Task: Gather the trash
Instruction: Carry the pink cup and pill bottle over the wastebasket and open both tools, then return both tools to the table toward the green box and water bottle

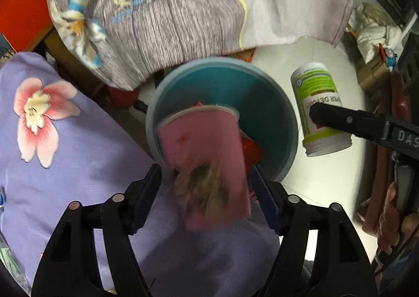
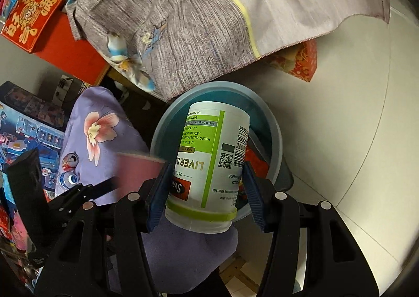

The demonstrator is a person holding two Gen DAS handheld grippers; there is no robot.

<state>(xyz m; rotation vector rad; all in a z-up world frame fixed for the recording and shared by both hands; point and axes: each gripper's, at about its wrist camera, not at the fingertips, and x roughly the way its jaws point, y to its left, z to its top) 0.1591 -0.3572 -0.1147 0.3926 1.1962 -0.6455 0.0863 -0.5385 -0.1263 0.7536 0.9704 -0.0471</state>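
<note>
Left gripper [image 1: 204, 192] stood over the round blue plastic bin [image 1: 277, 166] with the pink paper cup [image 1: 207, 155] between its fingers, blurred; jaws looked parted, pads seemingly clear of the cup, so it read as released; right gripper [image 2: 204, 189] was clenched on the white plastic supplement bottle with green label [image 2: 209, 160], base pointing ahead of the fingertips toward the bin mouth. Risk, as judged: the cup sat near the bin's rim and could tip outside onto the lilac floral cloth [image 1: 78, 153]; both loads crowding one opening could collide.
</note>
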